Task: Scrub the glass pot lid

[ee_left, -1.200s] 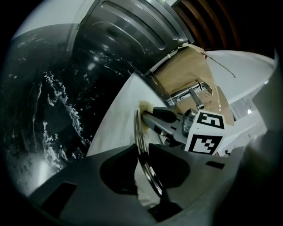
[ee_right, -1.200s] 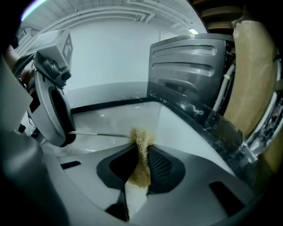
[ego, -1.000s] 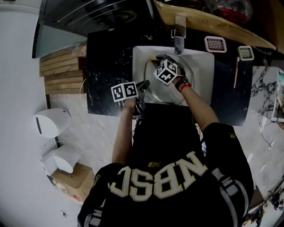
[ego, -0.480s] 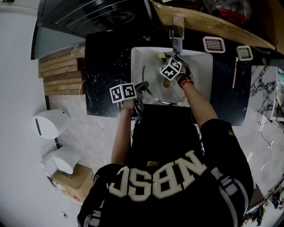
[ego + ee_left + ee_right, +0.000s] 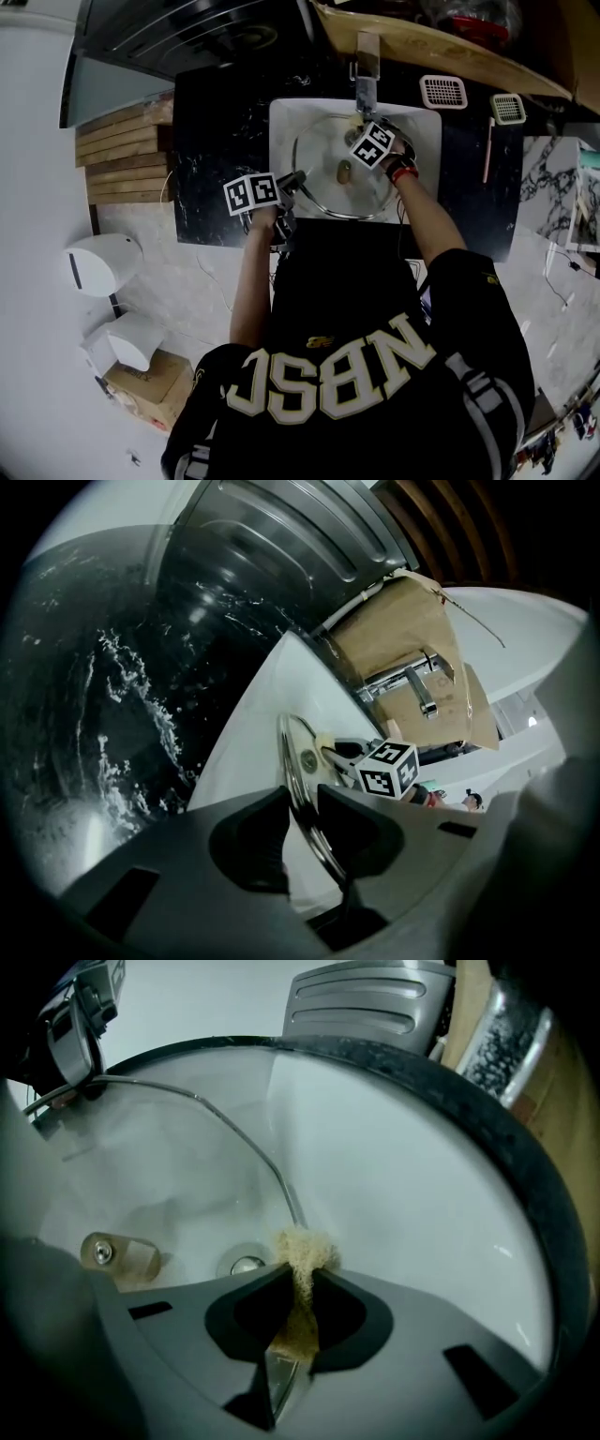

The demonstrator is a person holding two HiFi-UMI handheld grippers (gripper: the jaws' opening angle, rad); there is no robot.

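The glass pot lid point(image 5: 323, 159) lies tilted in the white sink point(image 5: 422, 173), its brown knob point(image 5: 344, 172) showing in the head view. My left gripper point(image 5: 296, 181) is at the lid's near left edge, shut on the steel rim point(image 5: 298, 761). My right gripper point(image 5: 375, 142) is at the lid's far right side, below the tap. In the right gripper view it point(image 5: 300, 1274) is shut on a tan scrub sponge point(image 5: 302, 1249), whose frayed tip sits at the lid's rim point(image 5: 267, 1162). The knob point(image 5: 117, 1255) and the drain point(image 5: 246, 1265) show through the glass.
A steel tap point(image 5: 365, 70) stands at the sink's back edge. On the black counter point(image 5: 216, 150), right of the sink, lie two small drainer trays point(image 5: 442, 91) point(image 5: 507, 109) and a thin stick. Wooden boards point(image 5: 122, 155) are stacked at the left.
My right gripper has moved with the sponge from the lid's middle toward its far right edge, uncovering the knob. The left gripper has kept its hold in place.
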